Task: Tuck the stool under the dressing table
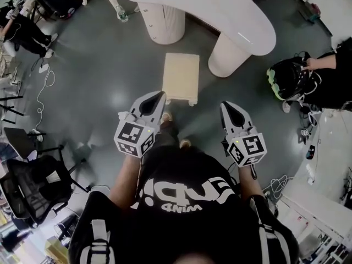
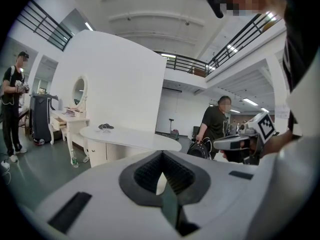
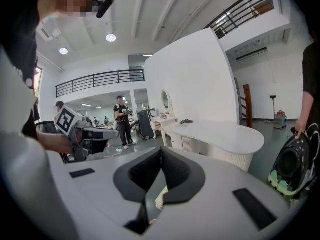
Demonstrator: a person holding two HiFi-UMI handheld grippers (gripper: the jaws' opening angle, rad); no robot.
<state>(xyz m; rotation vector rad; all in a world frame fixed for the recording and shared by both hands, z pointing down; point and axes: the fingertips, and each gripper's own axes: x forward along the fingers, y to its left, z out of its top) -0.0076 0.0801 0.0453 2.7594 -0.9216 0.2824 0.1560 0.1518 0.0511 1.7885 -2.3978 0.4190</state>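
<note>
Jaws closed, empty: left gripper (image 1: pixel 161 95), right gripper (image 1: pixel 226 105). Stool (image 1: pixel 181 77) near dressing table (image 1: pixel 220 10) edge, apart; open floor (image 1: pixel 104 65) around.

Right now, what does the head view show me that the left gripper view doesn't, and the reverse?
Only the head view: the stool's whole cream top, standing on the floor short of the dressing table, not under it. Only the left gripper view: the tall white wall behind the table and an oval mirror further left. Both: the table's white top, the left tongs and the right tongs; each is shut and empty.
</note>
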